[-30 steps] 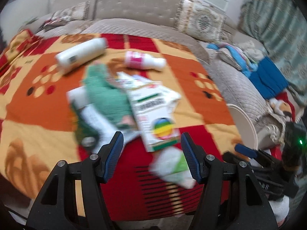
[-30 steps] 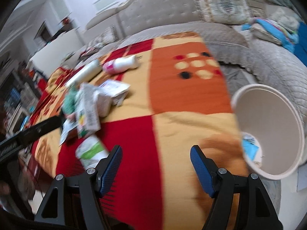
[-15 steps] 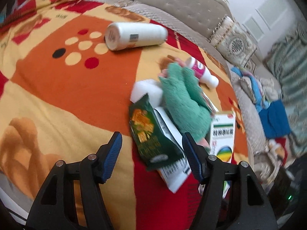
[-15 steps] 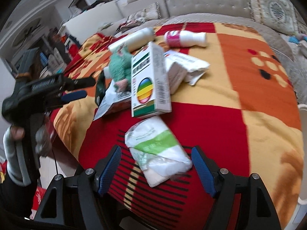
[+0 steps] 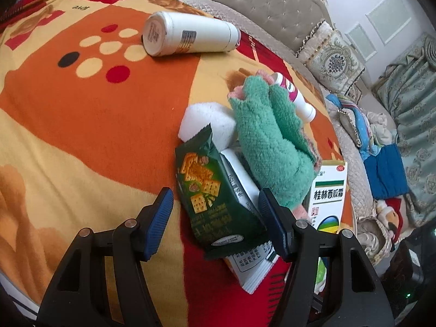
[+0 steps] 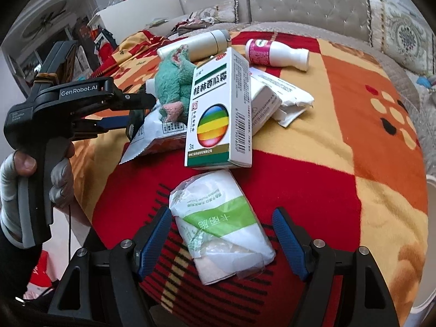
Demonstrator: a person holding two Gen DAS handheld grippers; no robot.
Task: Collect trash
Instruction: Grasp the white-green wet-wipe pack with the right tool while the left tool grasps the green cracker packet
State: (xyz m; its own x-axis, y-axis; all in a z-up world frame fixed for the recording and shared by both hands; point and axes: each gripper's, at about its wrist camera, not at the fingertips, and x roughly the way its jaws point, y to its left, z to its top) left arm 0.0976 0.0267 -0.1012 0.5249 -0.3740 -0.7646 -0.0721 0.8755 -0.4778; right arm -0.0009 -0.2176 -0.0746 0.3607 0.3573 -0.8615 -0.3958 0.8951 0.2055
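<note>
Two bottles (image 6: 275, 53), one box (image 6: 220, 114), one glove (image 5: 269, 141), perhaps four packets (image 6: 220, 226).

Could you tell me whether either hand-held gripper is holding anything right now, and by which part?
Nothing is held. The left hand-held gripper straddles the green cracker packet, the right hand-held gripper straddles the tissue pack, both with jaws open.
</note>
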